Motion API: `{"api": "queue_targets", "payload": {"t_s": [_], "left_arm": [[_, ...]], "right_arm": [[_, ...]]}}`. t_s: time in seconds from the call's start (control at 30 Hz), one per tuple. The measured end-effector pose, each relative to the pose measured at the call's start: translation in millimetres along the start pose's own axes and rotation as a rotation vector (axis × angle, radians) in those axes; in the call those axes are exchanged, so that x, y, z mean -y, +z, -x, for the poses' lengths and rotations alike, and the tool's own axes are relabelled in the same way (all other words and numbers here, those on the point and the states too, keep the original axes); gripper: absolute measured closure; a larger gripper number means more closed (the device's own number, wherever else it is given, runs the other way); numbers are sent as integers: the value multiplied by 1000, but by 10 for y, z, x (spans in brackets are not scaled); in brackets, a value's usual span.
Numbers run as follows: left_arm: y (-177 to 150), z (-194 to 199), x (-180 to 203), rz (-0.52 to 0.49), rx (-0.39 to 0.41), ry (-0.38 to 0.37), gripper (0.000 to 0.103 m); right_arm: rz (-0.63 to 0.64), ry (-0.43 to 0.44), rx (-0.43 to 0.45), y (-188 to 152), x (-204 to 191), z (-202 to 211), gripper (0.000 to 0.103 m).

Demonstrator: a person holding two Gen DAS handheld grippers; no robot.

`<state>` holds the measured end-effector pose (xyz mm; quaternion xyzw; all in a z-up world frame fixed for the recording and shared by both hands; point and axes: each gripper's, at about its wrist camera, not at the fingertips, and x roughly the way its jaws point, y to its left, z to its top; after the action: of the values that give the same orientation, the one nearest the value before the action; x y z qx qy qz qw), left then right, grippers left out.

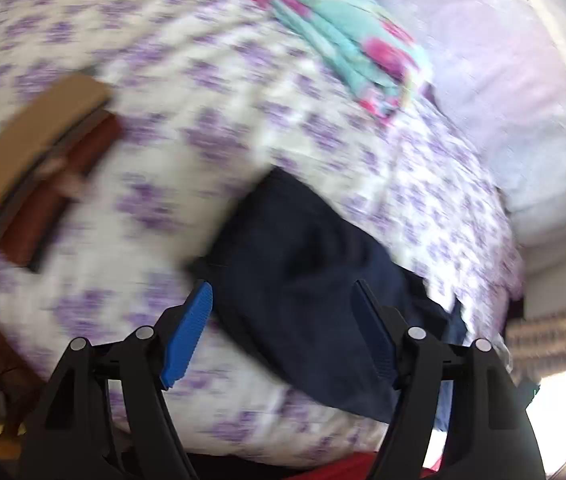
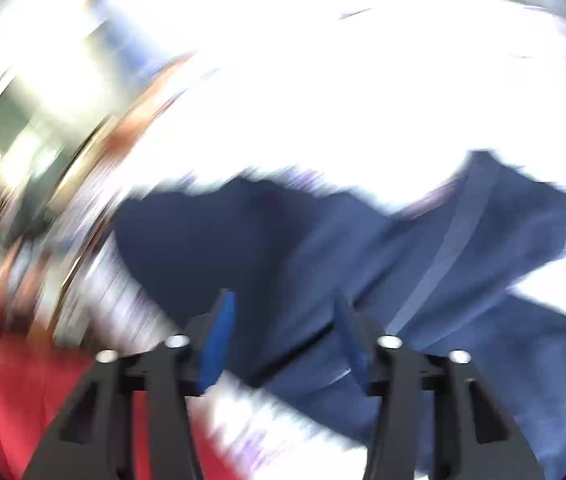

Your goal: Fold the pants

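While both views are smeared by blur, the dark navy pants (image 1: 303, 280) lie rumpled on the bed (image 1: 203, 140) with its purple-flowered cover. Left tongs (image 1: 283, 336) and right tongs (image 2: 283, 336) gape wide, gripping nothing, just above the cloth.

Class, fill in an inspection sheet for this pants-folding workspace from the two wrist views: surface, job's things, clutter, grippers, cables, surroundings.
Surface: bed with white bedspread printed in purple flowers; image blurred.
Job's things: dark navy fabric pants lying rumpled on the bedspread; a paler stripe runs along them in the right wrist view.
Clutter: folded turquoise-and-pink cloth farther up the bed; tan and brown flat stack at the left, kind unclear.
Grippers: left gripper open, over the pants; right gripper open, over the pants; neither is holding fabric.
Cables: nothing seen.
Surroundings: pale lilac pillow at the right; red fabric low left in the right wrist view; the rest overexposed.
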<state>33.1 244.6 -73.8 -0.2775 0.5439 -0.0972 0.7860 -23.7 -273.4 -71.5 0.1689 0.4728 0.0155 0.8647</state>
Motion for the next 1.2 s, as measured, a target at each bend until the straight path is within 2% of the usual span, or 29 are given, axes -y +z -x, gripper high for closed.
{"api": "queue_targets", "payload": {"t_s": [0.03, 0.13, 0.17, 0.23, 0.3, 0.33, 0.37, 0.43, 0.47, 0.5, 0.53, 0.57, 0.63, 0.67, 0.73, 0.8, 0.87, 0.9, 0.93, 1.0, 1.03, 1.1, 1.17, 1.2], "left_arm": [[-37, -117, 113, -18, -17, -3, 33], [-204, -557, 327, -72, -96, 49, 33], [-278, -772, 377, -89, -135, 78, 30], [-367, -924, 384, -99, -142, 146, 21], [-465, -971, 441, -156, -115, 153, 7], [-475, -990, 468, -175, -115, 154, 5], [-506, -1017, 511, -212, -118, 189, 5], [-562, -1057, 596, -295, -128, 244, 5], [-557, -1083, 614, -318, -132, 263, 5], [-572, -1093, 642, -337, -134, 279, 5], [-587, -1109, 663, -354, -136, 295, 4], [-585, -1150, 688, -372, -140, 315, 4], [-580, -1182, 717, -394, -151, 339, 4], [-573, -1200, 730, -404, -162, 350, 4], [-563, -1199, 727, -414, -178, 354, 4], [-539, -1212, 730, -422, -193, 346, 4], [-481, -1262, 740, -426, -203, 339, 4], [-457, -1284, 745, -427, -206, 339, 4], [-429, -1317, 748, -430, -211, 347, 4], [-391, -1466, 863, -447, -227, 379, 4], [-390, -1510, 893, -461, -237, 397, 4], [-385, -1570, 935, -480, -248, 427, 4], [-380, -1630, 971, -495, -254, 459, 4], [-378, -1650, 988, -500, -255, 468, 4]], "right_arm": [[-62, -105, 11, 167, 129, -92, 47], [-174, -239, 5, 502, 345, -408, 47], [-204, -308, -8, 604, 384, -568, 47], [-222, -375, -71, 656, 367, -876, 44], [-214, -432, -146, 613, 369, -1121, 43], [-200, -462, -168, 554, 363, -1210, 42], [-173, -475, -159, 480, 344, -1263, 41], [-129, -473, -103, 377, 343, -1244, 42], [-133, -465, -81, 336, 377, -1189, 57], [-158, -428, -64, 309, 434, -1105, 69], [-205, -388, -42, 285, 515, -980, 86], [-253, -339, -9, 261, 586, -859, 94], [-356, -232, 83, 206, 726, -487, 95], [-405, -180, 152, 107, 816, -177, 96], [-477, -157, 261, -167, 990, 379, 98], [-615, -186, 331, -687, 1260, 873, 99], [-767, -274, 317, -1260, 1667, 1083, 99], [-841, -306, 267, -1531, 1848, 1079, 99], [-953, -323, 223, -1814, 2006, 1069, 95], [-1126, -260, 254, -2173, 2167, 1085, 94], [-1177, -224, 303, -2268, 2171, 1121, 94], [-1166, -187, 378, -2219, 2106, 1158, 87], [-1112, -126, 410, -2016, 2042, 1102, 69], [-1097, -104, 413, -1941, 2018, 1060, 68]]}}
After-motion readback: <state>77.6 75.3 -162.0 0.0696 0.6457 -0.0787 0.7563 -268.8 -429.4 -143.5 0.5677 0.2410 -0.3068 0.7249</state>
